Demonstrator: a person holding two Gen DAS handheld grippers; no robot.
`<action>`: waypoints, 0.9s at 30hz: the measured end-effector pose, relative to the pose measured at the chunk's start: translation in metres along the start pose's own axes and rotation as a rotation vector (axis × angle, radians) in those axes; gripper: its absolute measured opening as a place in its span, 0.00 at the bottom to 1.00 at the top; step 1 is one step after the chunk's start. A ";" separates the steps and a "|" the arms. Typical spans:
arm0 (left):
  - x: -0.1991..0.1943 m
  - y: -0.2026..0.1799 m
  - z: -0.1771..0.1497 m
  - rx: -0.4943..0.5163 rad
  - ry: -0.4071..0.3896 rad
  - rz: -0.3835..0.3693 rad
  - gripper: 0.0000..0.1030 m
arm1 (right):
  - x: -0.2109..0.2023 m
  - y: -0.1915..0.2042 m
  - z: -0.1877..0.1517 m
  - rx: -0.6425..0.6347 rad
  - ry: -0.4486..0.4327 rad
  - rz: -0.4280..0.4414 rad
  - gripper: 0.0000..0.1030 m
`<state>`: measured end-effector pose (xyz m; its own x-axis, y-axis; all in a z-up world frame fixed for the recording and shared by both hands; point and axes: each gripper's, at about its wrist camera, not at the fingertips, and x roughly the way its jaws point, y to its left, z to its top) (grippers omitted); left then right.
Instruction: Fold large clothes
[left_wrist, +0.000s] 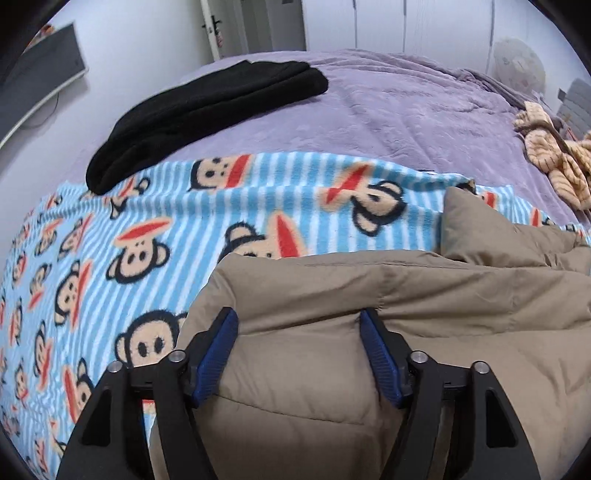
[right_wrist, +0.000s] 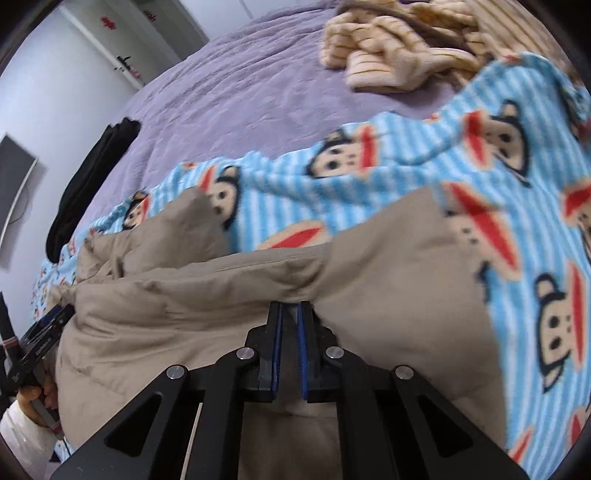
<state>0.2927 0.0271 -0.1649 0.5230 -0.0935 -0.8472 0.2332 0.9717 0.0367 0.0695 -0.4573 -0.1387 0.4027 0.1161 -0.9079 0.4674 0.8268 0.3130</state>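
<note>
Right gripper (right_wrist: 290, 308): I'm pinched tight on a fold of the coat (right_wrist: 221, 295), fabric bunching at my tips.
Left gripper (left_wrist: 299, 317): jaws spread wide over the coat (left_wrist: 369, 295), gripping nothing.
Coat: tan, puffy, heaped on the monkey blanket (left_wrist: 110, 240).
Blanket: lies over the purple bedspread (left_wrist: 388, 110).
Beyond: black garment (left_wrist: 207, 114), striped beige clothes (right_wrist: 399, 48).
</note>
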 end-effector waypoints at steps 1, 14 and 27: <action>0.005 0.001 0.000 -0.008 0.011 0.007 0.78 | 0.000 -0.013 -0.001 0.040 -0.002 -0.006 0.06; -0.034 -0.010 -0.009 0.046 0.019 0.077 0.78 | -0.012 -0.007 -0.006 0.129 -0.030 0.028 0.52; -0.093 -0.008 -0.050 -0.010 0.061 -0.006 1.00 | -0.085 0.003 -0.066 0.192 -0.049 0.125 0.67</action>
<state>0.2014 0.0393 -0.1124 0.4707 -0.0859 -0.8781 0.2273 0.9735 0.0266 -0.0151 -0.4289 -0.0793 0.5023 0.1799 -0.8458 0.5510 0.6872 0.4734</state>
